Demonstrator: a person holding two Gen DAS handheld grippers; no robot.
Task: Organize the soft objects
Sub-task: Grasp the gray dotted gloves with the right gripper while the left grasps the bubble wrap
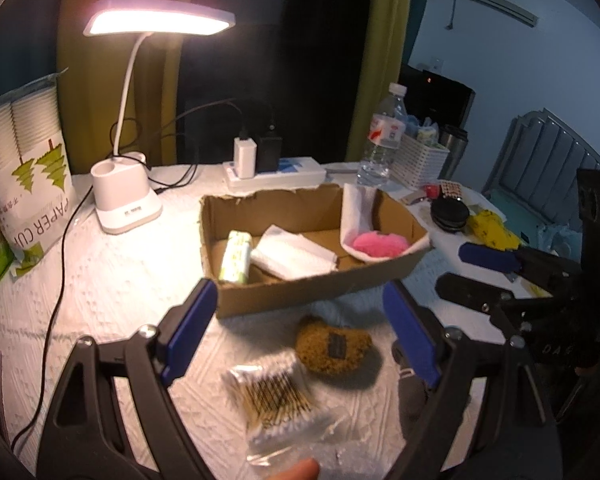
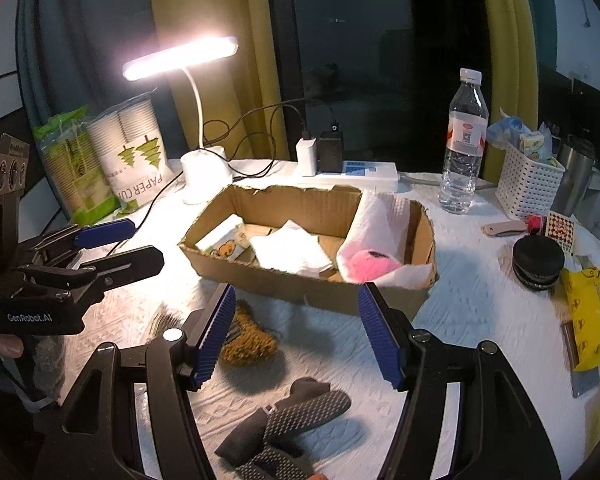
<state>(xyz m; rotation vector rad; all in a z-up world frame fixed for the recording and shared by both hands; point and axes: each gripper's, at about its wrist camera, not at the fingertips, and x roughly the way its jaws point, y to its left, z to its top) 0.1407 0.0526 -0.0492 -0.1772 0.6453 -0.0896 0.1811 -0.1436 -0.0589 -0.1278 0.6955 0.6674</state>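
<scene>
A cardboard box point(image 1: 300, 292) point(image 2: 308, 292) holds a tissue pack point(image 1: 236, 258), a folded white cloth point(image 1: 294, 256) point(image 2: 294, 252), and a pink fluffy item point(image 1: 380, 244) point(image 2: 370, 266) on a paper towel point(image 2: 380, 224). In front of the box lie a brown fuzzy sponge point(image 1: 334, 346) point(image 2: 252, 340) and a bag of cotton swabs point(image 1: 276, 396). My left gripper point(image 1: 300, 332) is open and empty above the sponge and swabs. My right gripper point(image 2: 296, 332) is open and empty above a dark grippy glove point(image 2: 288, 420). The right gripper also shows in the left wrist view point(image 1: 476, 272), and the left one in the right wrist view point(image 2: 116, 246).
A lit desk lamp point(image 1: 124, 200) point(image 2: 204, 176), a paper cup sleeve point(image 1: 24, 168) point(image 2: 136, 156), a power strip point(image 1: 276, 174) point(image 2: 352, 172), a water bottle point(image 1: 382, 136) point(image 2: 462, 144) and a white basket point(image 2: 532, 184) stand behind the box. A black round case point(image 2: 538, 262) and yellow bag point(image 2: 590, 320) lie right.
</scene>
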